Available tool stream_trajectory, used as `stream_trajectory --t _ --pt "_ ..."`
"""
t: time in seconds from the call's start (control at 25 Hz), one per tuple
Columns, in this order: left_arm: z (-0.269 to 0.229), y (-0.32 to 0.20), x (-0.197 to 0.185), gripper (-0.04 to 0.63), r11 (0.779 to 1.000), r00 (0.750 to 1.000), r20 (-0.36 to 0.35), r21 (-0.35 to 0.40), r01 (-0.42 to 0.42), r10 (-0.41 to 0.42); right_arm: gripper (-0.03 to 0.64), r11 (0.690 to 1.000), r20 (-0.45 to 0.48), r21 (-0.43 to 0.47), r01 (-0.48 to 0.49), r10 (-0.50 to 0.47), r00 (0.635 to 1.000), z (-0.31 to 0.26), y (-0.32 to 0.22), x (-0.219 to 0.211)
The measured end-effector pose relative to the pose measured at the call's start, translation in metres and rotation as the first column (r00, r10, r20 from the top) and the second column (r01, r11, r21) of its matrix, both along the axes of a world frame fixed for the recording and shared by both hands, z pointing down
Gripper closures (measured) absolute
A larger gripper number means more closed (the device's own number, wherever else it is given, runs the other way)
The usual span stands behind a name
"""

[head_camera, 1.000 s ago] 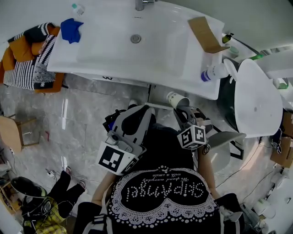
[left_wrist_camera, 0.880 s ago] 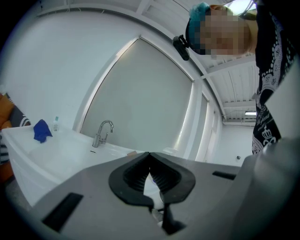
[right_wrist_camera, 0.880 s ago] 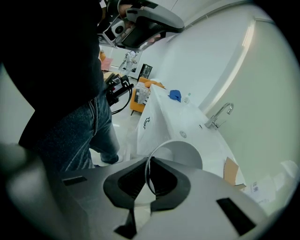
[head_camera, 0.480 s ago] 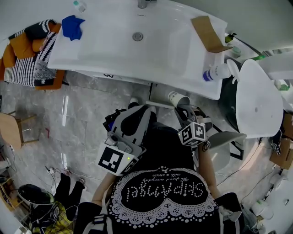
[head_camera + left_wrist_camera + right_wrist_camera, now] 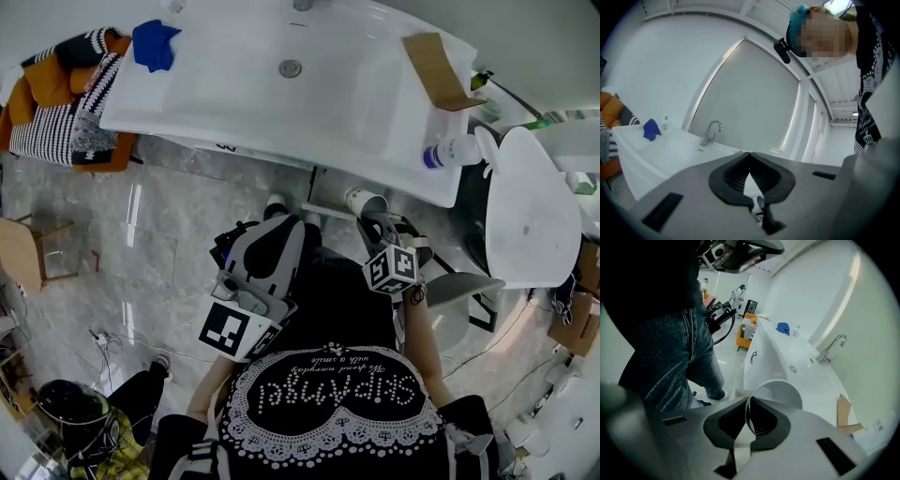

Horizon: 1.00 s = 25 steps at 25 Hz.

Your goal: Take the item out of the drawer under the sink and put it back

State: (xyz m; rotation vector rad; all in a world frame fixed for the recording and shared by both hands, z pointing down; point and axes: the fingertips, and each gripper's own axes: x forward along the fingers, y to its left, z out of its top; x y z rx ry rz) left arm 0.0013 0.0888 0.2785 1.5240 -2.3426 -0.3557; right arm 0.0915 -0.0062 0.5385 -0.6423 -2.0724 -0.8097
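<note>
Right gripper (image 5: 373, 223) sits low, just below the front edge of the white sink counter (image 5: 225, 94). A white paper cup (image 5: 363, 201) is at its tip, open mouth visible from above. Left gripper (image 5: 275, 227) is beside it, close to the torso (jaw gap not readable from this angle). On the counter: crumpled blue cloth (image 5: 155, 44) far left, flat brown cardboard piece (image 5: 437, 69) at right, white bottle with blue cap (image 5: 454, 150) lying at the right front corner. Grey marble floor (image 5: 169, 244) below.
</note>
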Motion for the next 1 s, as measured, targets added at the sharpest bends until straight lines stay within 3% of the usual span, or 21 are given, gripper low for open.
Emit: stream_trajectory --t 1.0 --pt "0.014 0.009 0.002 0.591 0.997 0.999 -0.026 -0.073 0.040 -0.042 0.592 1.000 -0.074 -0.016 -0.007 0.006 0.997 0.055 -0.011 -0.004"
